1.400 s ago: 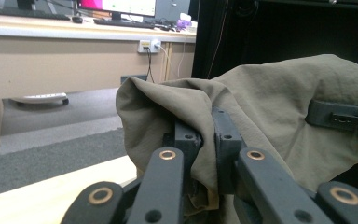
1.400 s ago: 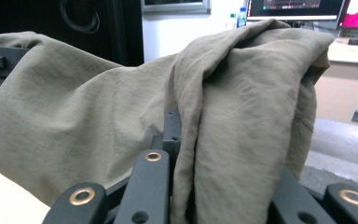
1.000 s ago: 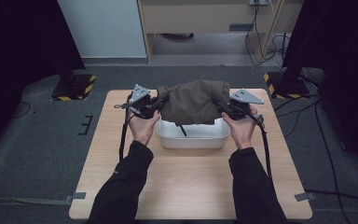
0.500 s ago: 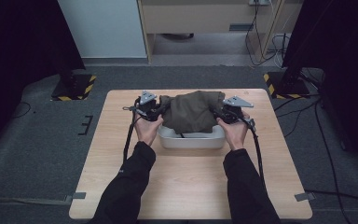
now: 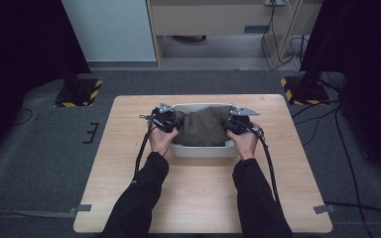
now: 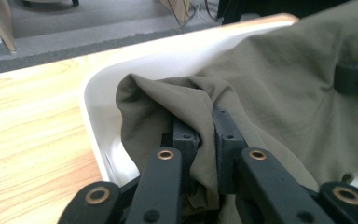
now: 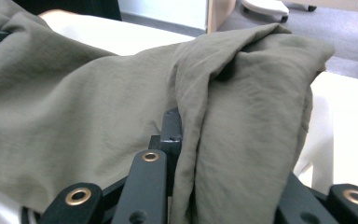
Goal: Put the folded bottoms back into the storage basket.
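Now your olive cloth (image 5: 202, 126) lies bunched in the white tub (image 5: 204, 150) at the far middle of the wooden table (image 5: 198, 198), grey carpet around it; your left gripper (image 5: 164, 119) and right gripper (image 5: 236, 124) each pinch one end.

Matt olive cloth (image 5: 202, 126), glossy white plastic tub (image 5: 203, 150), wooden table (image 5: 198, 198).
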`<state>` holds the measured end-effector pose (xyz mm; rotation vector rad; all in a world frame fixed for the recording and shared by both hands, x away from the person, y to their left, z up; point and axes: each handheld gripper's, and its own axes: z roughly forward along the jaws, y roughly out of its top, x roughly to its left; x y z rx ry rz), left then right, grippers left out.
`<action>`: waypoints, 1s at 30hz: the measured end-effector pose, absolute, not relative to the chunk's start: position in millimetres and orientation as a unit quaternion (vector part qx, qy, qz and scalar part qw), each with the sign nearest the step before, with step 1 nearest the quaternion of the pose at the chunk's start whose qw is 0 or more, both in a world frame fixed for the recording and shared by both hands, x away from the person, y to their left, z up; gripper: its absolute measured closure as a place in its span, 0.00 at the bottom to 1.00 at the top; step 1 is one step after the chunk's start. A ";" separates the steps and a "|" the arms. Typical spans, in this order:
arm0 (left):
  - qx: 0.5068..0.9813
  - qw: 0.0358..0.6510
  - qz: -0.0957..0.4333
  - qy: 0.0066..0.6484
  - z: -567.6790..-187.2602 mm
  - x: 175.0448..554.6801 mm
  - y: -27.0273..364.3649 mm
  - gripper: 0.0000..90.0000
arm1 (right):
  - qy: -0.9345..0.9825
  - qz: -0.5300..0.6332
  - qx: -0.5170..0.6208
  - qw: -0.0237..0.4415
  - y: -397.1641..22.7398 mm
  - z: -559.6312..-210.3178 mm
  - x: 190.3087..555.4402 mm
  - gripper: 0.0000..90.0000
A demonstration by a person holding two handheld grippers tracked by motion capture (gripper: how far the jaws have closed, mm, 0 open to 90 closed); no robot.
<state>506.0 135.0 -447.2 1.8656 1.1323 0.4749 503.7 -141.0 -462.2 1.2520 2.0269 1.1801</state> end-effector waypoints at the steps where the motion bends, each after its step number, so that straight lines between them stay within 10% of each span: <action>1: 0.755 0.435 0.191 0.452 -448.2 505.9 133.2 0.91 | 0.742 0.428 0.457 0.241 -140.7 -462.9 504.1 0.84; 14: 0.745 0.435 0.208 0.461 -440.0 501.9 137.4 0.58 | 0.741 0.411 0.473 0.241 -151.6 -450.4 500.9 0.51; 30: 0.718 0.481 0.227 0.449 -401.2 471.2 164.0 0.45 | 0.702 0.465 0.462 0.279 -178.0 -408.5 479.3 0.39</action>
